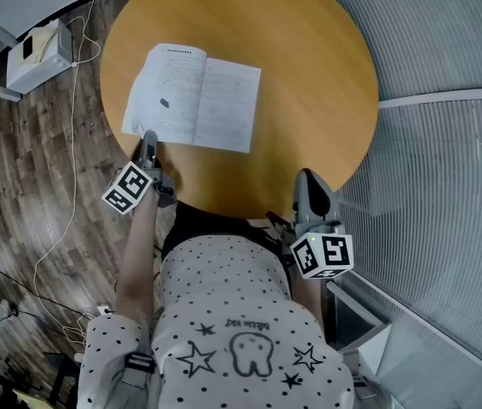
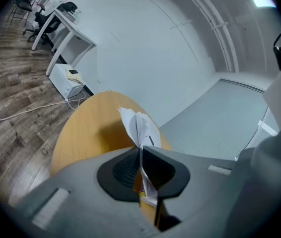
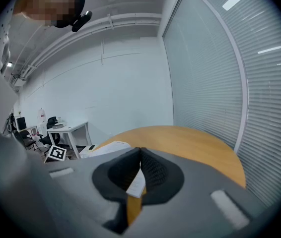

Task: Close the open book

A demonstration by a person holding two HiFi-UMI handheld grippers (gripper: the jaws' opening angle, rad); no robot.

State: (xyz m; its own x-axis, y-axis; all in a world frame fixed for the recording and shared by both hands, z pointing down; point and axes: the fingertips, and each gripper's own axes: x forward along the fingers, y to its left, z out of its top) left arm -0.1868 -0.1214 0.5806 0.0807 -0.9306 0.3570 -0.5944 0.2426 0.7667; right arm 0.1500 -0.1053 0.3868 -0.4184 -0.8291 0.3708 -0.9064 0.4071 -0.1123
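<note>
The left tool (image 1: pixel 148 137) pinches the left edge of the open book (image 1: pixel 194 98) to fold it shut; the right tool (image 1: pixel 306 179), closed and empty, idles at the desk (image 1: pixel 309 66).

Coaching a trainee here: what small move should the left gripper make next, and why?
Probably swing the left gripper up and over toward the right-hand page: its jaws are shut on the open book's near left corner.

Round table (image 1: pixel 309 75), white box (image 1: pixel 41 54)
</note>
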